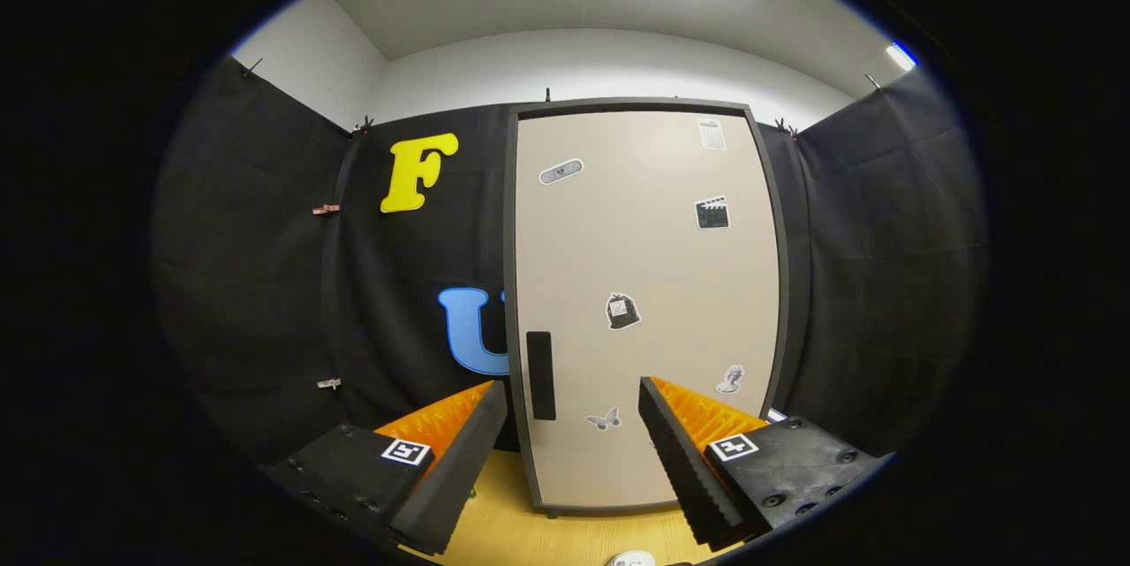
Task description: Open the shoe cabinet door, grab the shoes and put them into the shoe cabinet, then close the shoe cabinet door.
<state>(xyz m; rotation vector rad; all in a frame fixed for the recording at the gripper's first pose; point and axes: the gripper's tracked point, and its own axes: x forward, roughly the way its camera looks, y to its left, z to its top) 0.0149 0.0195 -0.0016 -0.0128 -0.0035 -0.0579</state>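
Note:
A tall beige shoe cabinet with a dark frame stands upright ahead of me on a wooden surface, its door shut. A dark vertical handle sits low on the door's left edge, just beyond my left fingertip. Several small stickers dot the door. My gripper is open, its fingers spread apart with nothing between them, pointing at the lower part of the door. A small bit of a white shoe peeks in below, between the fingers and close to me.
Black cloth walls close the booth behind and on both sides of the cabinet. The light wooden tabletop runs from the fingers to the cabinet's foot. White wall and ceiling lights are above.

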